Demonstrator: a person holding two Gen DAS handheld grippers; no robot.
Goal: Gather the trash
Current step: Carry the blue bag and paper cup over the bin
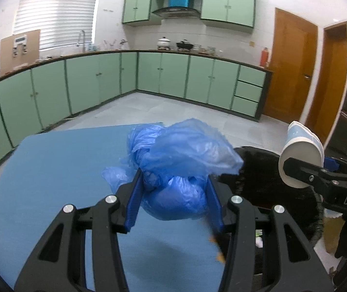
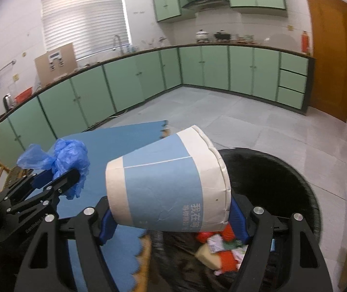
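My left gripper (image 1: 174, 189) is shut on a crumpled blue plastic bag (image 1: 183, 155), held above the blue mat (image 1: 64, 175). The same bag (image 2: 61, 160) and left gripper (image 2: 59, 177) show at the left of the right wrist view. My right gripper (image 2: 171, 215) is shut on a blue and white paper cup (image 2: 166, 182) lying sideways between the blue pads, right over the rim of a black trash bin (image 2: 282, 177). From the left wrist view the cup (image 1: 299, 155) sits at the right, past the bin (image 1: 258, 177).
The bin holds several scraps of red, yellow and white trash (image 2: 219, 250). Green floor cabinets (image 1: 173, 77) run round the room, and brown doors (image 1: 292, 65) stand at the right. A grey tiled floor (image 2: 234, 116) lies beyond the mat.
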